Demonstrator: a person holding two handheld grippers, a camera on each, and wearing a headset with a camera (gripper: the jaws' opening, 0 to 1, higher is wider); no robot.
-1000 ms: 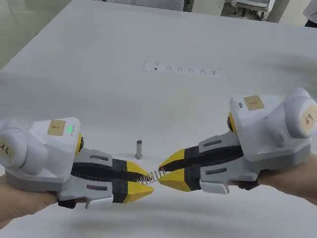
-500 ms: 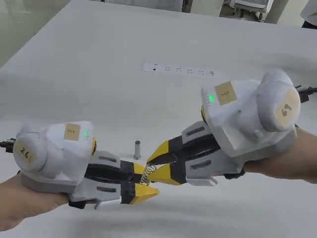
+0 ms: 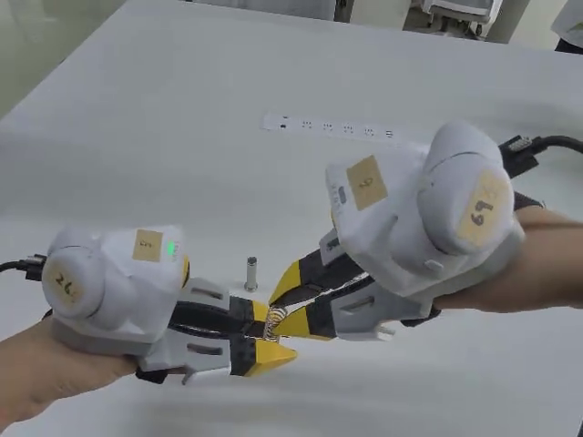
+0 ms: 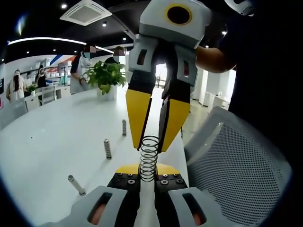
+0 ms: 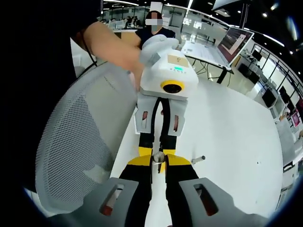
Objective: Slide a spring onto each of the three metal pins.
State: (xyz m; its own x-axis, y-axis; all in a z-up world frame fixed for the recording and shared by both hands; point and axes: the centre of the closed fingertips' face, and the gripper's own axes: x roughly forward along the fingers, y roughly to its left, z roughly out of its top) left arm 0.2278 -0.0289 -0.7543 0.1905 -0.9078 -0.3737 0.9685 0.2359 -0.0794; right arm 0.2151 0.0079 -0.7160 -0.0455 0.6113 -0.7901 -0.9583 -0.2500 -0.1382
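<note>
Spring [image 4: 149, 155] is held off the desk [image 3: 182, 137], level with the gripper tips and caught at both ends. Left gripper [image 4: 147, 177] is closed tight on the near end. Right gripper [image 4: 152, 147] is narrowed to coil width on the far end (yellow fingers [image 4: 137, 111] are pressed on either side). One bare pin [image 3: 252, 272] is noted upright on the desk just beyond the tips, untouched.
</note>
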